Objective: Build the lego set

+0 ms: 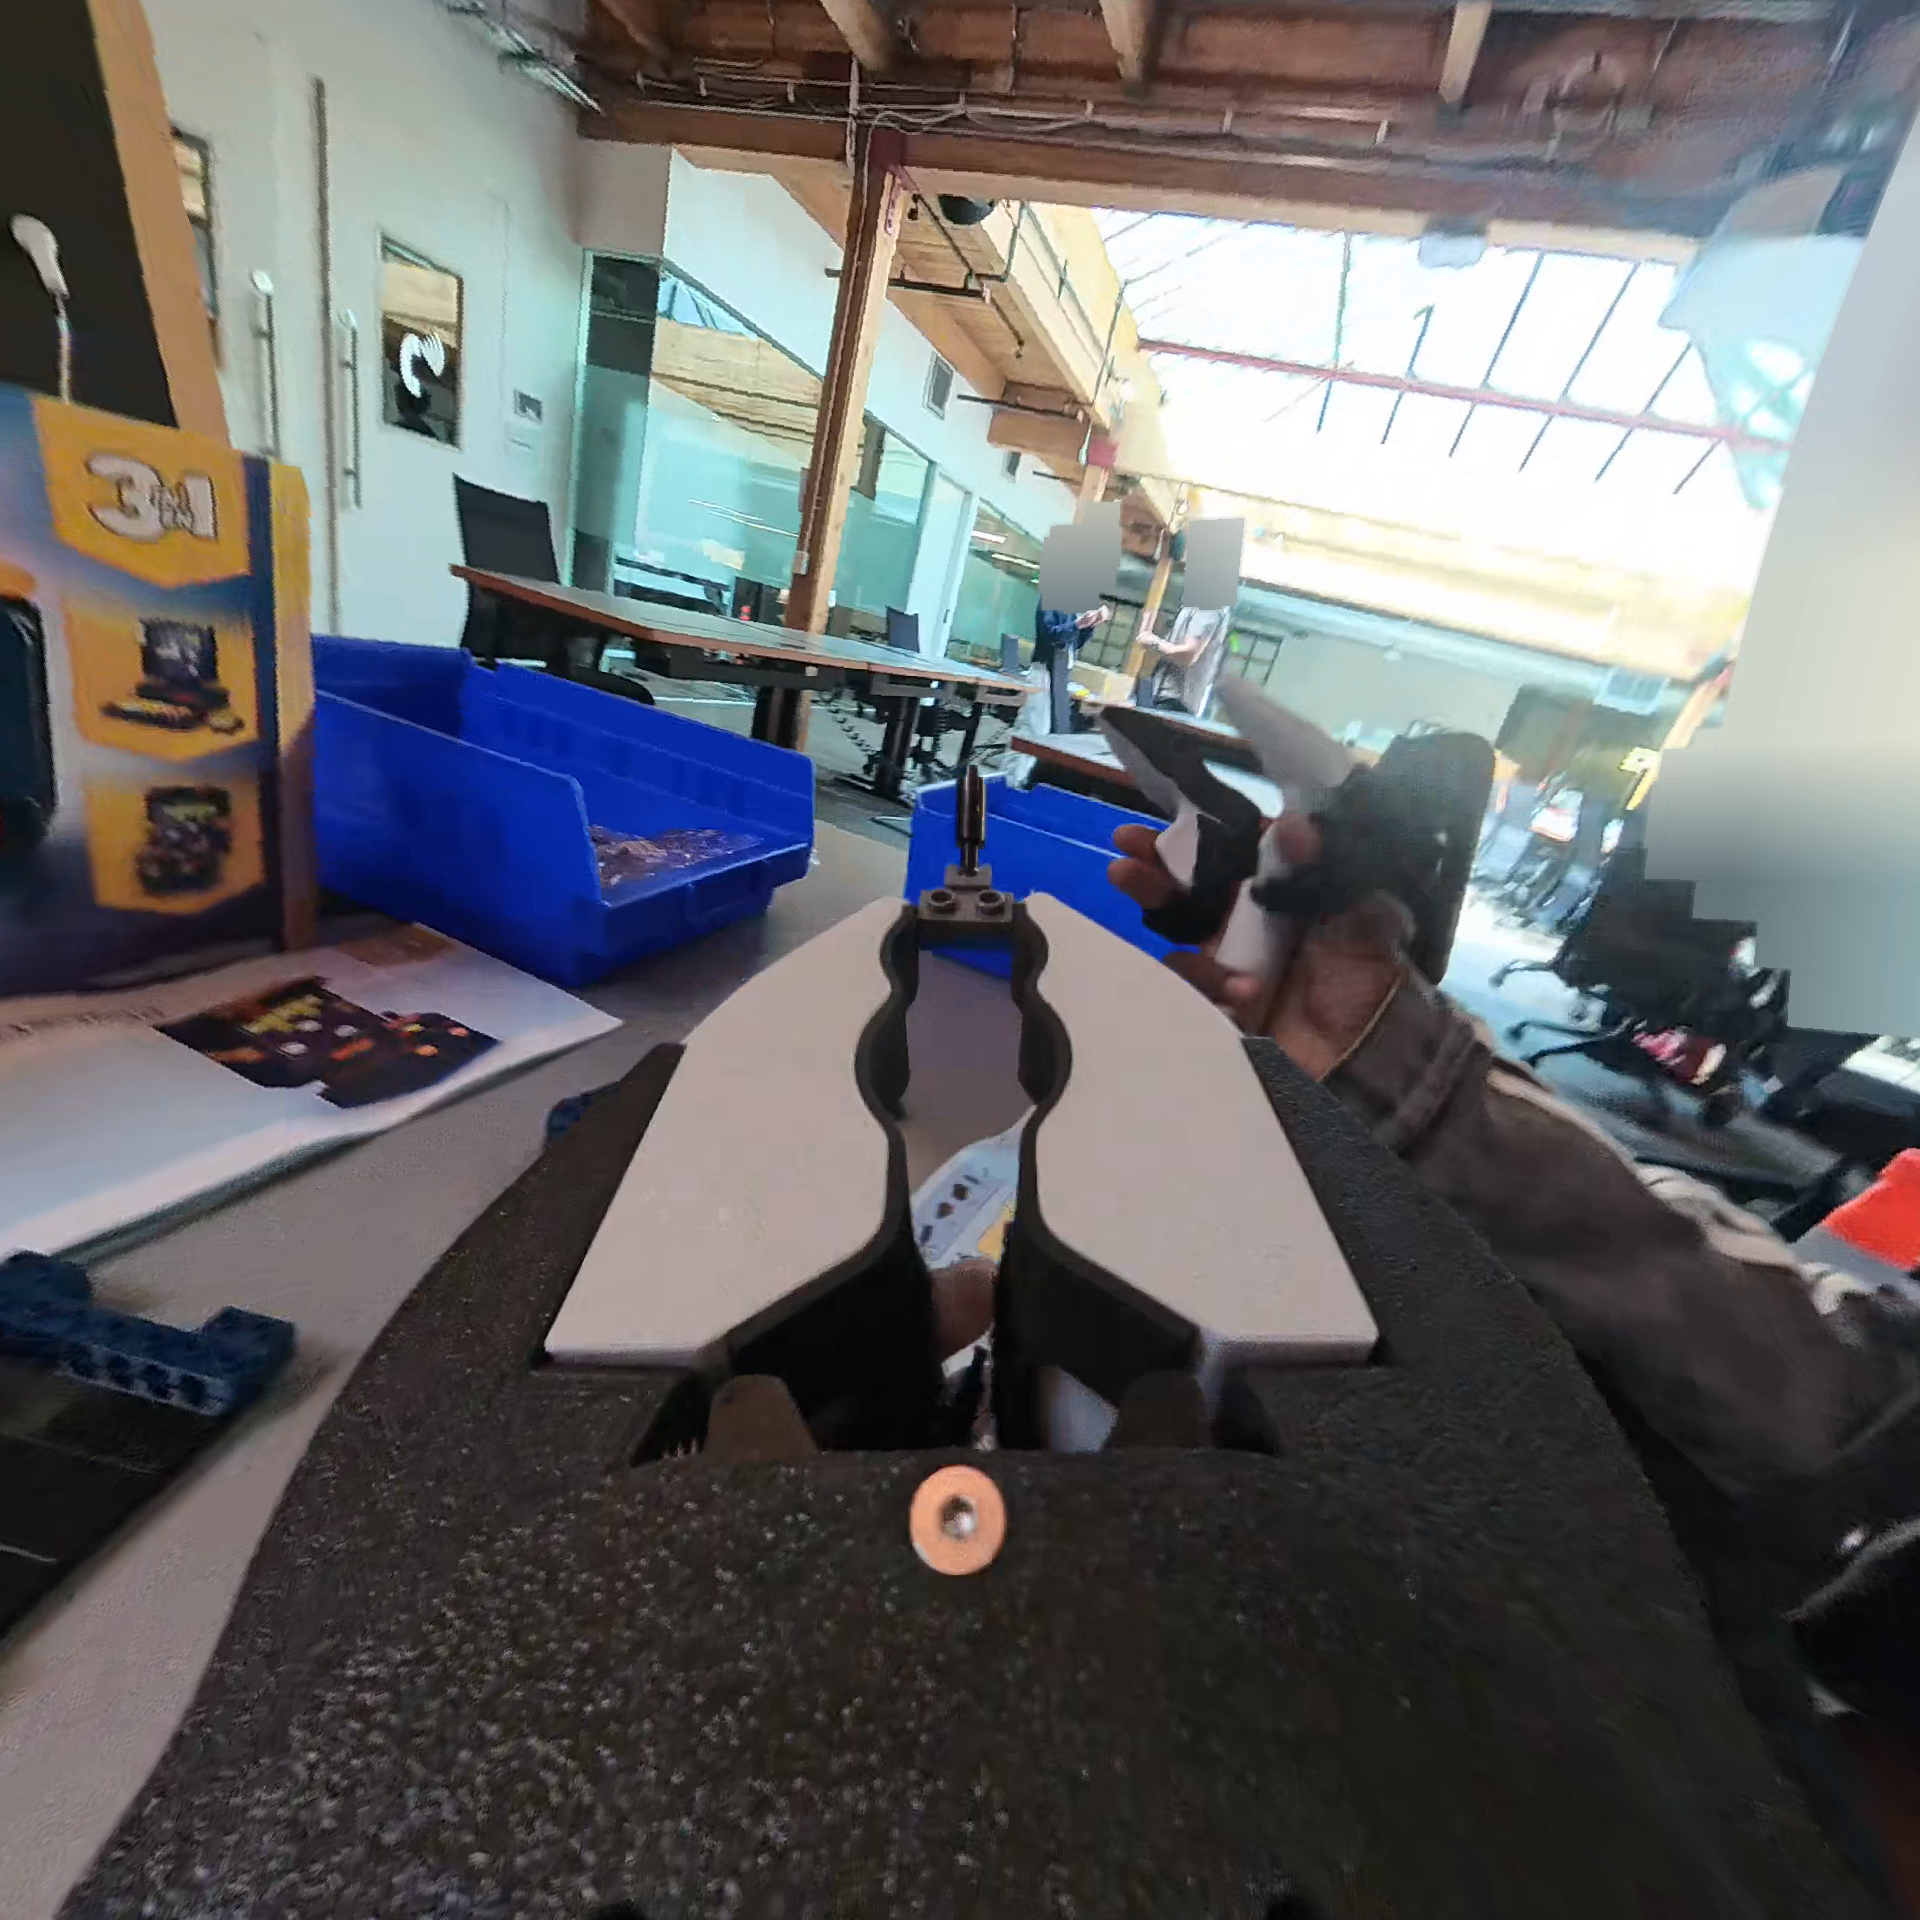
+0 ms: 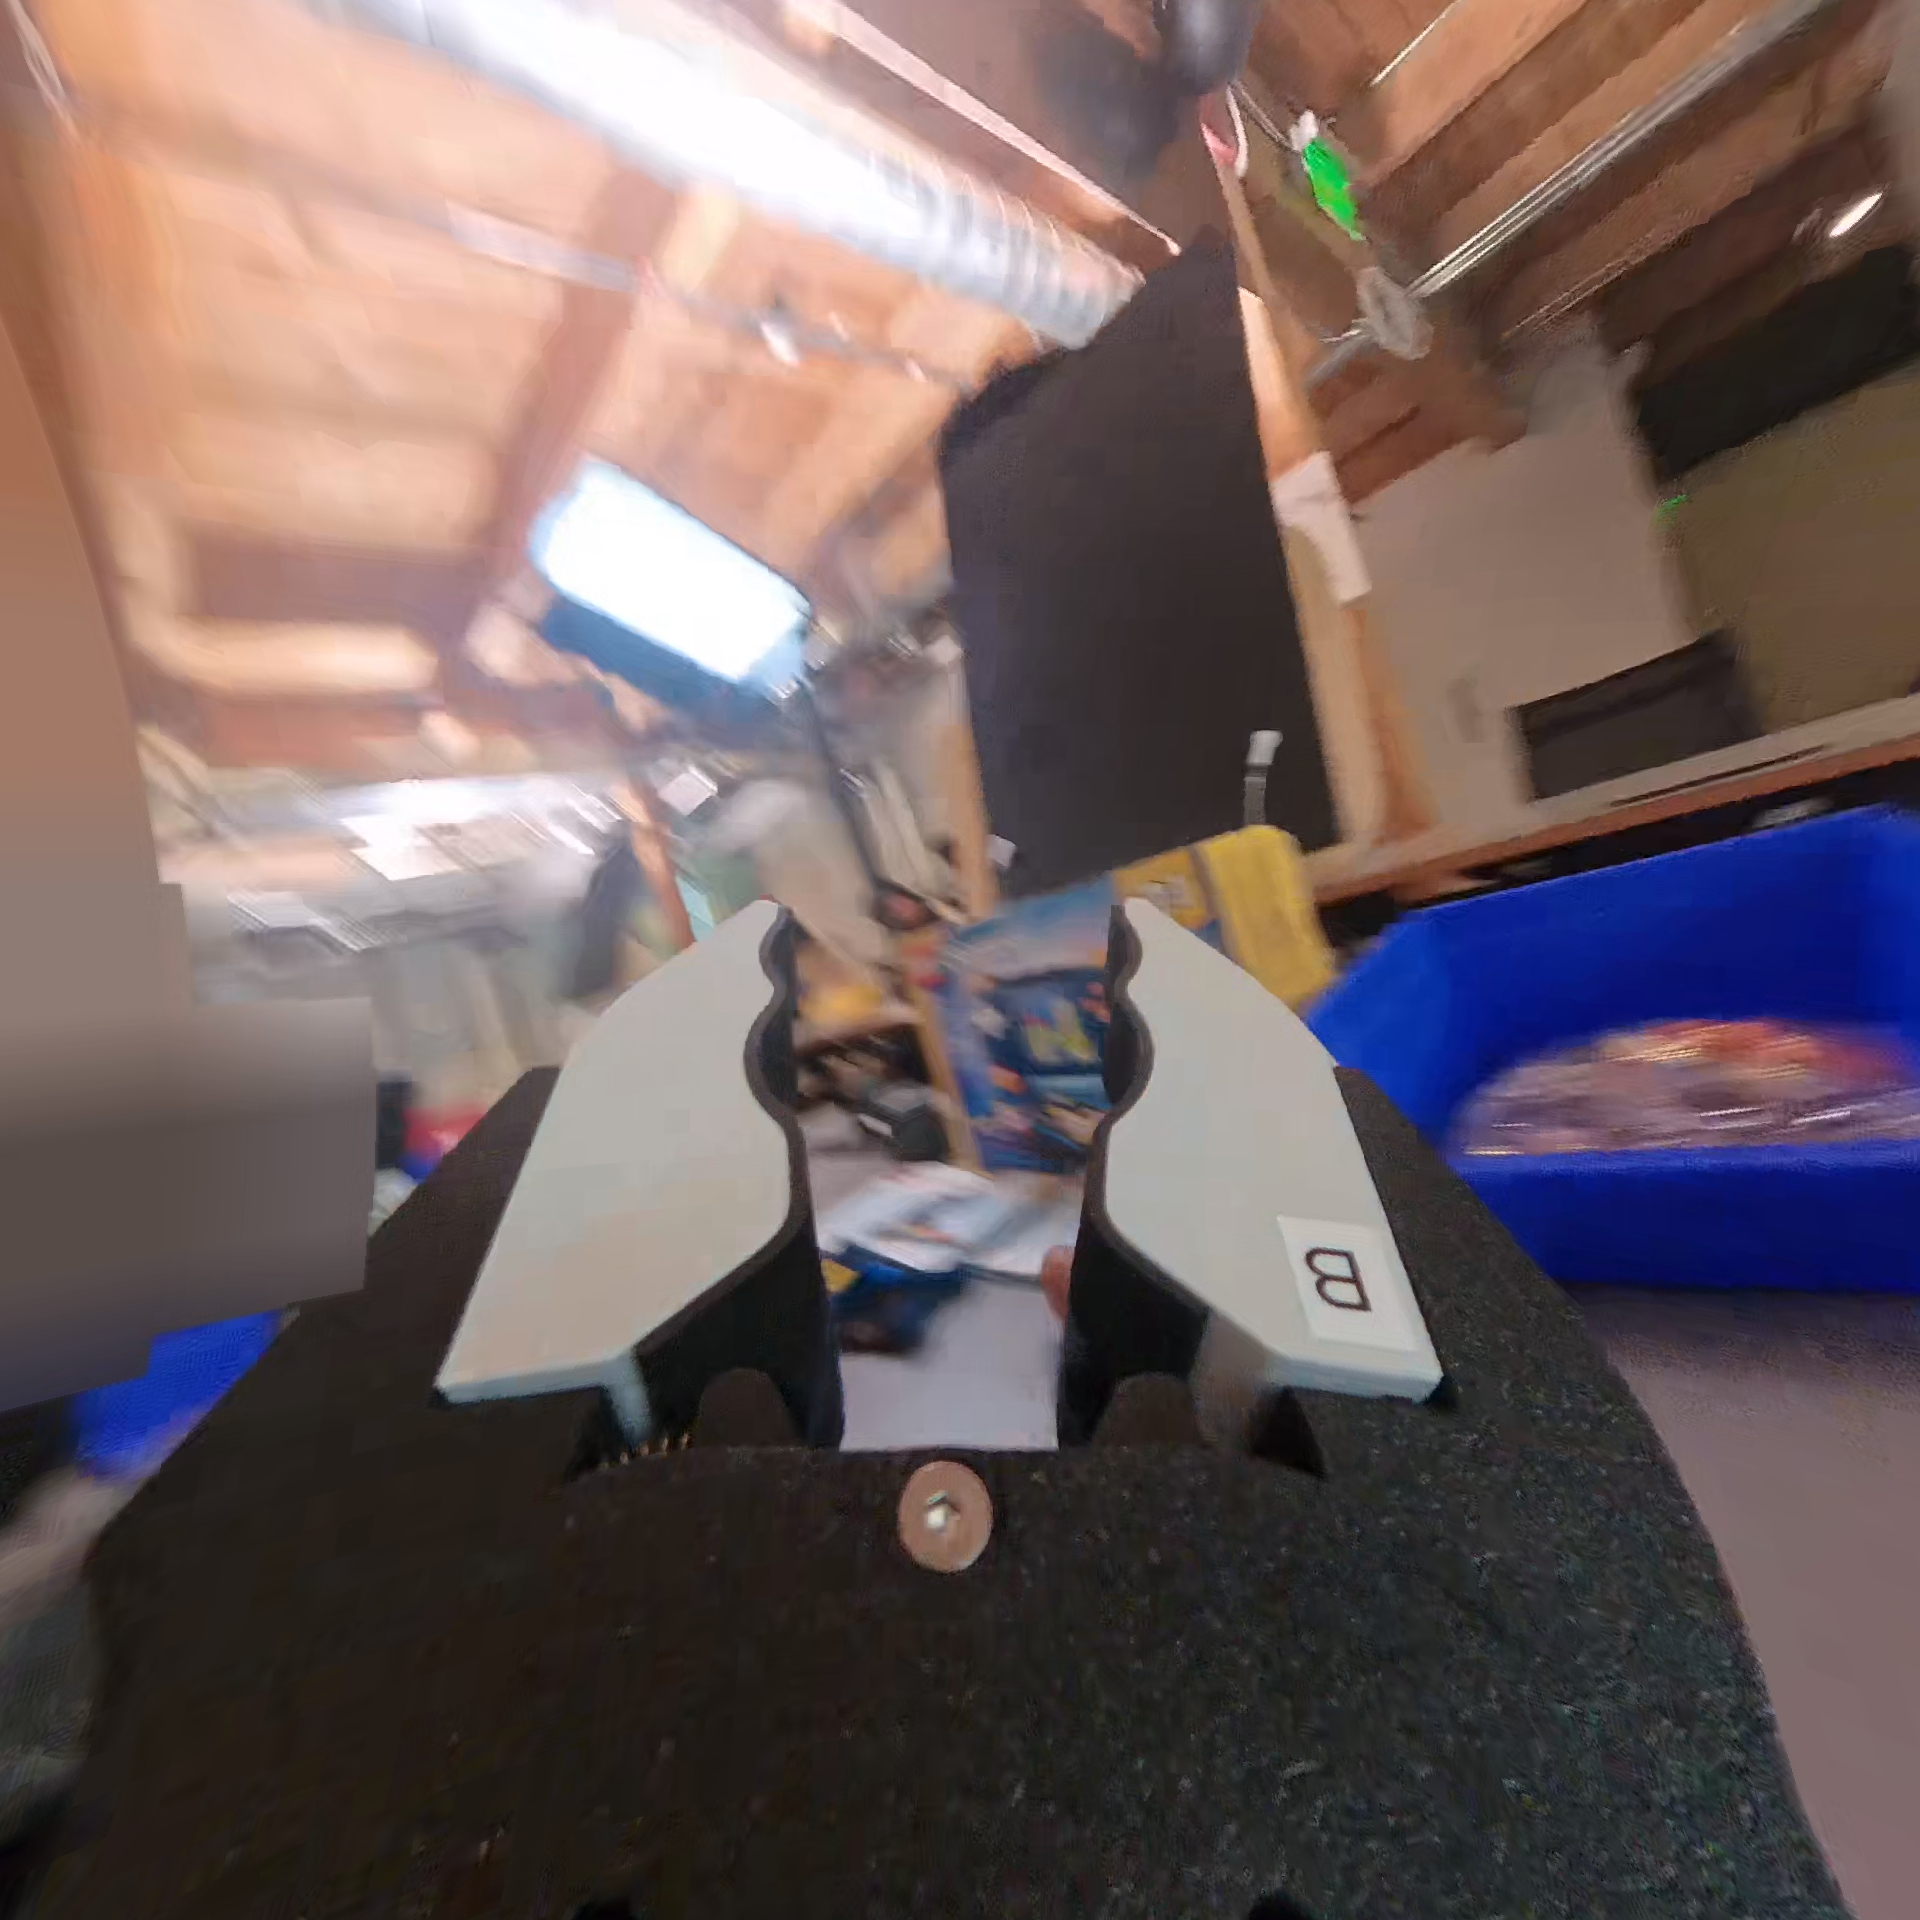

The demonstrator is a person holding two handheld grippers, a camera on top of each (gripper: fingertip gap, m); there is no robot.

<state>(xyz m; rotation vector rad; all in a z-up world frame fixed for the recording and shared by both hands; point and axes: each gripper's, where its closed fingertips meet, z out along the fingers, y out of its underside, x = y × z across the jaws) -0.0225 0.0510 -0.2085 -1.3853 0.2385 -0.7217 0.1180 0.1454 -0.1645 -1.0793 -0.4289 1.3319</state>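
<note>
My left gripper (image 1: 964, 916) is shut on a small dark grey two-stud brick plate (image 1: 964, 906), held at the fingertips above the table. A thin dark pin (image 1: 974, 816) stands upright on the plate. My right gripper (image 2: 951, 925) is open with nothing between its fingers. It also shows in the left wrist view (image 1: 1242, 774), held by a hand to the right of the plate and a little apart from it, fingers spread and pointing up-left. The right wrist view is blurred by motion.
A blue bin (image 1: 499, 790) with small parts sits at the left, a second blue bin (image 1: 1049, 831) behind the plate. A picture box (image 1: 156, 675), an open booklet (image 1: 260, 1049) and dark blue bricks (image 1: 156, 1351) lie left. A blue bin (image 2: 1662, 966) shows at the right. Spacing between my two grippers at the tips: around 20 centimetres.
</note>
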